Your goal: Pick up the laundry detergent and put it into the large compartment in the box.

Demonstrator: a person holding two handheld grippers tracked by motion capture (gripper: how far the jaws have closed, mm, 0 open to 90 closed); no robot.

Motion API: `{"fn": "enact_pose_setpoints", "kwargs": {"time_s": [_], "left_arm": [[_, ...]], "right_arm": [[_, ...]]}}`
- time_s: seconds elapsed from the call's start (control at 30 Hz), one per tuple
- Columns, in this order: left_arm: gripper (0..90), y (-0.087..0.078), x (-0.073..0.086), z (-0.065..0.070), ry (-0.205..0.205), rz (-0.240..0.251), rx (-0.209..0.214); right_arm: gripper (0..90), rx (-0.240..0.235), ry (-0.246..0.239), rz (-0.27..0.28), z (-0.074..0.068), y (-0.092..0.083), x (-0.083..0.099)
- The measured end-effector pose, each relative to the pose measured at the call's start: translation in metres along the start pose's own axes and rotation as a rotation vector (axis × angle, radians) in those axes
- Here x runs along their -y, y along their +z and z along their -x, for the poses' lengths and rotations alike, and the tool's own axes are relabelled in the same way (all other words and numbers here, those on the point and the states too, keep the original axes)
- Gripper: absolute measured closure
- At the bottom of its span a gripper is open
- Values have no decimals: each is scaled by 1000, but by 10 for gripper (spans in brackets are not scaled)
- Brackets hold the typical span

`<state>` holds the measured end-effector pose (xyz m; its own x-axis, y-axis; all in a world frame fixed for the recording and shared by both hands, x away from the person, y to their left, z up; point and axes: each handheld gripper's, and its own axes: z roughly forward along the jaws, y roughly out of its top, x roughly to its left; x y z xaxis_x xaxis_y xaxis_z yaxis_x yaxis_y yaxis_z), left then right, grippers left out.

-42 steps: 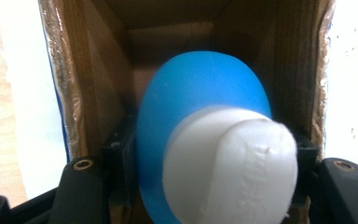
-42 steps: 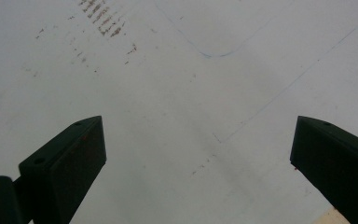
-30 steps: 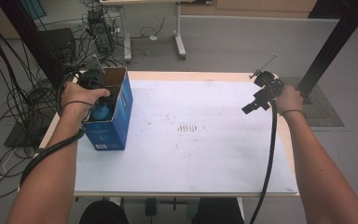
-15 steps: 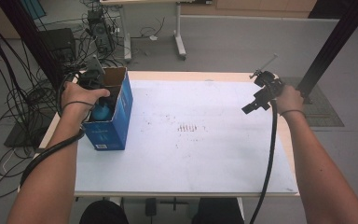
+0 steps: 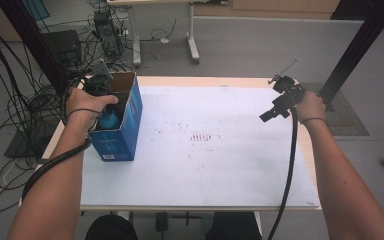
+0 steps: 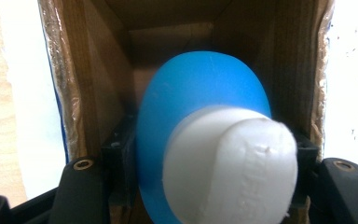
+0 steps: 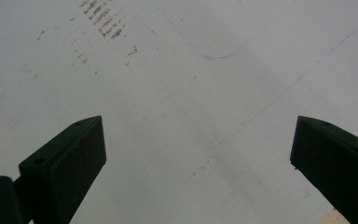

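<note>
1. Left gripper (image 5: 101,89), seen from the high view, reached down into the open top of a blue cardboard box (image 5: 121,131) that stood at the left edge of the table (image 5: 220,170), with the left hand (image 5: 84,102) wrapped around it. A blue object (image 5: 107,120) showed inside the box, just under the hand. The right gripper (image 5: 275,111) hung over the far right part of the table, held by the right hand (image 5: 310,106), its black cable (image 5: 291,165) trailing back along the forearm. The table carried a white sheet with a patch of brownish smudges (image 5: 201,136) near its middle and a bare wooden rim. Around it lay a grey floor, tangled cables (image 5: 10,115) on the left, another desk's legs (image 5: 192,35) farther off and a dark post (image 5: 365,40) at the right.

2. From the left gripper view, the jaws were clamped on the blue object (image 6: 200,98), one on each flank, with its white cap (image 6: 233,163) nearest the camera. Brown cardboard walls (image 6: 93,84) of the box enclosed it, and white table surface showed on either side.

3. From the right gripper view, the jaws stood wide apart with nothing between them, above the white sheet (image 7: 177,116). Brown smudges (image 7: 102,21) sat at the upper left, and faint thin pen lines (image 7: 223,56) crossed the sheet.
</note>
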<state>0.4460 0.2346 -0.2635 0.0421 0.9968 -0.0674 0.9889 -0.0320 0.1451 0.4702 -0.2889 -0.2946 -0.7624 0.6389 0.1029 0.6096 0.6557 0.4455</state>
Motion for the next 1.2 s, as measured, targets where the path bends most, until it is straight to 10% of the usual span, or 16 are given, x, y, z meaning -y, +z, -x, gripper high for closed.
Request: {"fn": "enact_pose_setpoints", "kwargs": {"time_s": [1.2], "left_arm": [[378,0,1,-1,-7,8,2]], "right_arm": [[32,-3,-3,-2,-1,1,-1]]}}
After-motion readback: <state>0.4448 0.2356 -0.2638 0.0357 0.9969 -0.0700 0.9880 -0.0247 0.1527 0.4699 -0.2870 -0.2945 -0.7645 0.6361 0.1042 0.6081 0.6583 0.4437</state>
